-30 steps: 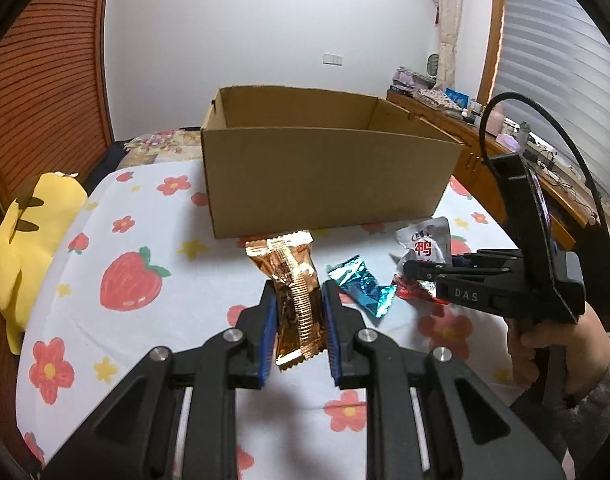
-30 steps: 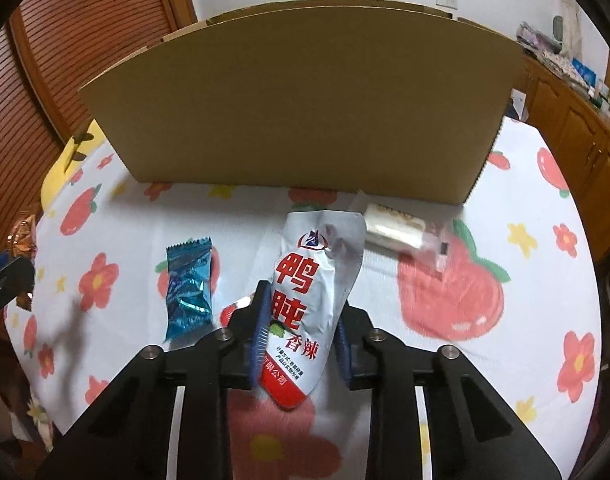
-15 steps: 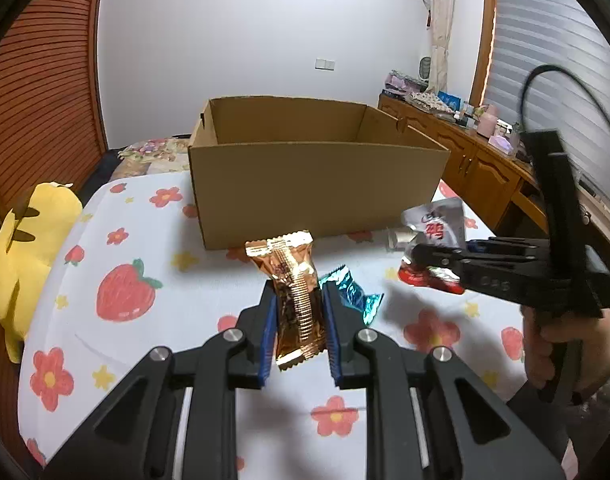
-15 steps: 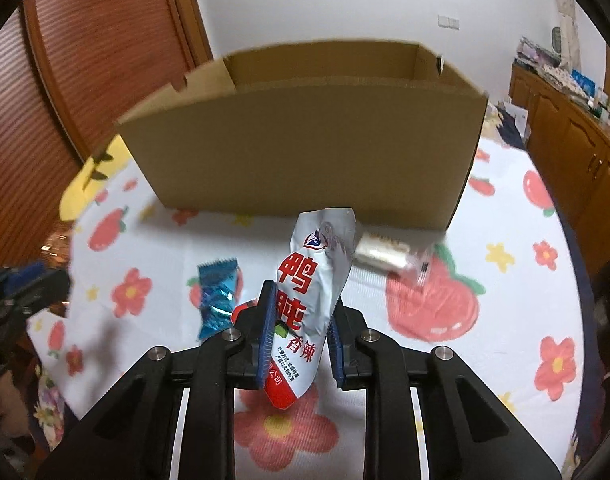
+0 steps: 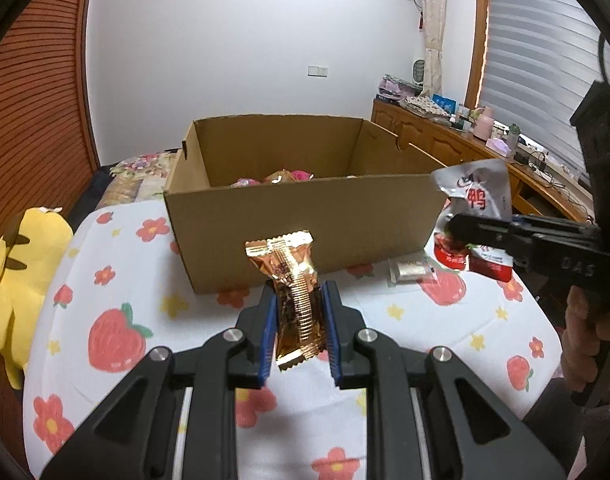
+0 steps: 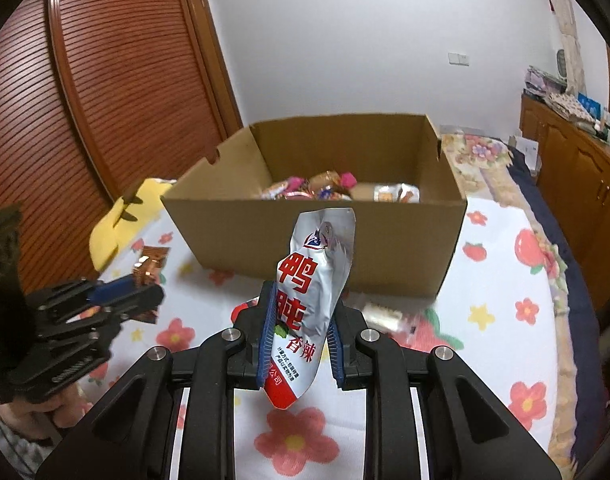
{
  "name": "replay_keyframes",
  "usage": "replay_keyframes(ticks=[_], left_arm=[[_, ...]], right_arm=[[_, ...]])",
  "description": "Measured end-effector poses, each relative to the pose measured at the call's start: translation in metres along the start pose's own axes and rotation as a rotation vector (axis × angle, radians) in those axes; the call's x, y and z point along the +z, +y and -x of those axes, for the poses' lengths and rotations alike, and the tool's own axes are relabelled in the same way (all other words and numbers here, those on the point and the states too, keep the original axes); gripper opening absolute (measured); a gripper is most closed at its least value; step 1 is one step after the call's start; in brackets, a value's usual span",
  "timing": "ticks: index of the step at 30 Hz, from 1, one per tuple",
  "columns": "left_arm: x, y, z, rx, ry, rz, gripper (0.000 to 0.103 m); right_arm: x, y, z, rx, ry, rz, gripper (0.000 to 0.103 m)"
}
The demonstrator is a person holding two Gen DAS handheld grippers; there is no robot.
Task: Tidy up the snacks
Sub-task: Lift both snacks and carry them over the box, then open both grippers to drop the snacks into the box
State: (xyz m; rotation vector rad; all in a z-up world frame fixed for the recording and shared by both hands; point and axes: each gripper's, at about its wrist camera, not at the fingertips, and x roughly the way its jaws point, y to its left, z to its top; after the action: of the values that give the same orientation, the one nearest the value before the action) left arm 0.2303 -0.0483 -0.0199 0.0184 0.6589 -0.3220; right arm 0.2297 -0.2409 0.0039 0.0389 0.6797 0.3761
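- Left wrist view: my left tool (image 5: 298, 320) is clamped on the gold snack packet (image 5: 295, 300). Blue pads (image 5: 267, 334) press both its sides; the packet stands upright and is clear of the tabletop (image 5: 117, 264).
- Cardboard box (image 5: 305, 224) sits ahead on the strawberry-and-flower cloth, top open. A few pink and orange wrappers (image 5: 275, 178) are just visible over its near wall.
- A small clear-wrapped snack (image 5: 411, 270) lies on the cloth at the box's near right corner.
- My right tool (image 5: 461, 228) is at the right edge of this view, pinching the silver-and-red pouch (image 5: 479, 204) in the air beside the box's right corner. My hand (image 5: 585, 316) is on its grip.
- A yellow plush (image 5: 17, 280) sits off the left side.
- Right wrist view: my right tool (image 6: 301, 344) is closed tight on the silver-and-red pouch (image 6: 313, 292), pads on both sides. The pouch points up toward the box and is off the tabletop (image 6: 505, 288).
- Cardboard box (image 6: 317, 236) is straight ahead, with a pile of wrapped snacks (image 6: 337, 190) in its bottom.
- The clear-wrapped snack (image 6: 385, 314) is on the cloth just right of the tool; it is blurred.
- My left tool (image 6: 145, 294) shows at the left, gripping the gold snack packet (image 6: 149, 266) above the cloth.
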Motion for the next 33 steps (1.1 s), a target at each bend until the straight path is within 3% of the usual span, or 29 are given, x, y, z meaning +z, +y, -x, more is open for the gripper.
replay_keyframes(ticks=[12, 22, 33], left_arm=[[0.061, 0.008, -0.019, -0.013, -0.064, -0.036, 0.019], [0.115, 0.032, -0.064, -0.019, -0.080, -0.041, 0.019], [0.123, 0.047, -0.117, -0.030, -0.031, -0.023, 0.019]], right_arm=[[0.046, 0.005, 0.002, 0.041, -0.064, 0.064, 0.021], [0.078, -0.006, -0.031, 0.029, -0.067, 0.093, 0.021], [0.101, -0.019, -0.084, 0.028, -0.042, 0.115, 0.022]])
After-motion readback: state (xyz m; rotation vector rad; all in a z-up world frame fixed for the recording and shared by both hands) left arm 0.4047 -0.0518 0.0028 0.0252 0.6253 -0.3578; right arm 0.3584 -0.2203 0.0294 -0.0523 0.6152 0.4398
